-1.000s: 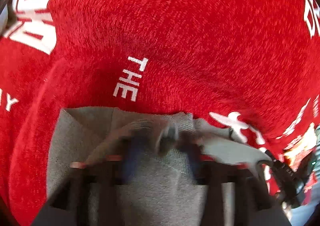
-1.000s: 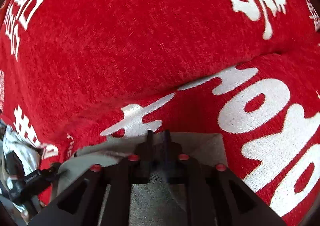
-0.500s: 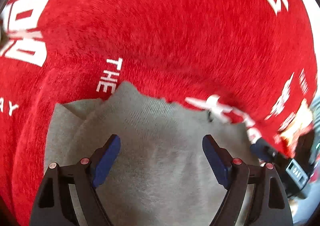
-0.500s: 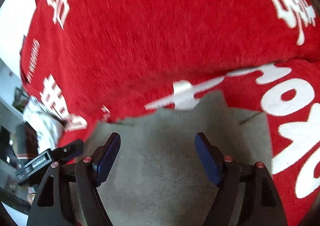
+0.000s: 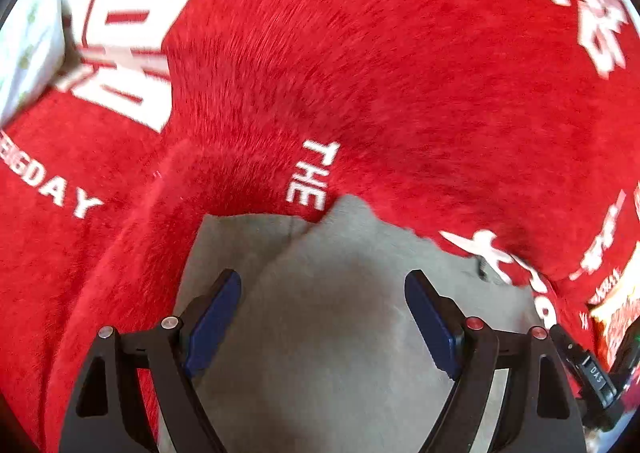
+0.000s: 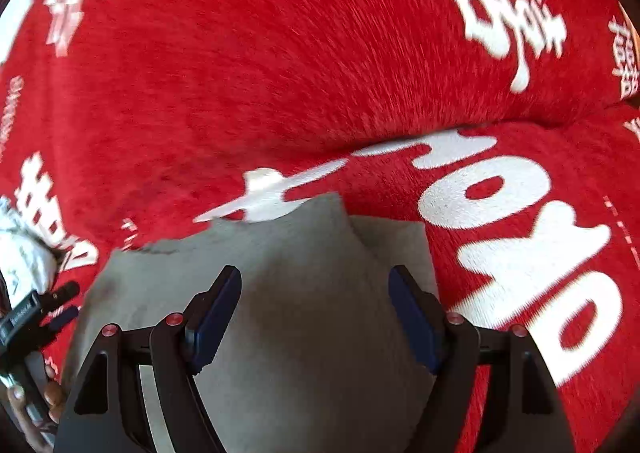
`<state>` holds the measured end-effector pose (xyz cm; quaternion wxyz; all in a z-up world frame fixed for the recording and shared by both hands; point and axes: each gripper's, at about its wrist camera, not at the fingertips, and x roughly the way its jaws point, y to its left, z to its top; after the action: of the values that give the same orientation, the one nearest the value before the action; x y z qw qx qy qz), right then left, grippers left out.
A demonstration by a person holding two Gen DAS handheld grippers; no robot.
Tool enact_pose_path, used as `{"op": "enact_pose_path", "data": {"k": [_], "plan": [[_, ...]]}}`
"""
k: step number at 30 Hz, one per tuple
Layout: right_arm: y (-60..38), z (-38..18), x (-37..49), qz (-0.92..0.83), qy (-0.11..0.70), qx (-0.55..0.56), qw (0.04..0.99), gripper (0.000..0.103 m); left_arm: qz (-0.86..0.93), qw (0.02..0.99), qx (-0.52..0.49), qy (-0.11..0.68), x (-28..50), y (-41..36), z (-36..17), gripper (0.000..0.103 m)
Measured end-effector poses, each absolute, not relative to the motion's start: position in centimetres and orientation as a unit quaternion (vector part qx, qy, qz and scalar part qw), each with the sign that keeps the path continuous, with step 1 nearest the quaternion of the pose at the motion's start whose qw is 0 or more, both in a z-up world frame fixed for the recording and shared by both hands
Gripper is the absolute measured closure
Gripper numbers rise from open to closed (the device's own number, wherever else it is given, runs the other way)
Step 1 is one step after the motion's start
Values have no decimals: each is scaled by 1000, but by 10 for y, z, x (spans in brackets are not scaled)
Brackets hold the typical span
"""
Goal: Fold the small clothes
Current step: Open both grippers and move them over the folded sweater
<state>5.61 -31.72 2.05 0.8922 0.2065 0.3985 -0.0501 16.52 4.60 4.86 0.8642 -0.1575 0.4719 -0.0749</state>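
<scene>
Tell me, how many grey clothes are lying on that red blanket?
1: a single soft grey knit garment lies folded on the fuzzy red blanket with white lettering, directly beneath both open grippers. Others may lie outside these views.

A plush red blanket (image 5: pixel 400 73) with large white characters and the words "THE" and "DAY" covers the whole surface, lit brightly; a pale patterned fabric (image 5: pixel 28 41) shows at its edge.

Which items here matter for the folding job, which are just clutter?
Job:
- grey garment, lying folded on the blanket
- left gripper, open over it
- right gripper, open over it

Lying about:
- red blanket with white lettering, underneath
- white patterned cloth, at the edge
</scene>
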Motion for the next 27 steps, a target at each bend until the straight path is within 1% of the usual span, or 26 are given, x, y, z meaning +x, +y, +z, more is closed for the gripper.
{"op": "enact_pose_path", "data": {"k": [5,9,10,13,14,18,20,23,27], "plan": [[-278,28,15,-27,380,177,907,23,-107,878,-107,454,112,14,60,18],[-243,21,2,-9,399,129,908,23,-106,879,-48,462,87,-13,48,18],[-236,18,-2,-13,400,103,910,23,-103,879,-37,464,84,-16,43,18],[-233,13,-12,-28,397,51,916,24,-83,885,9,458,77,-17,30,18],[-239,14,-16,-37,397,52,916,24,-82,889,19,450,74,-16,30,18],[-256,21,-27,-58,400,84,911,23,-77,889,7,451,64,-4,38,18],[-255,26,-36,-79,396,83,911,23,-74,890,-3,449,57,-1,45,18],[-236,34,-53,-58,379,77,921,23,-88,891,-15,445,43,-3,51,18],[-196,30,-71,-21,371,45,927,22,-99,892,-4,441,22,-11,48,18]]}}
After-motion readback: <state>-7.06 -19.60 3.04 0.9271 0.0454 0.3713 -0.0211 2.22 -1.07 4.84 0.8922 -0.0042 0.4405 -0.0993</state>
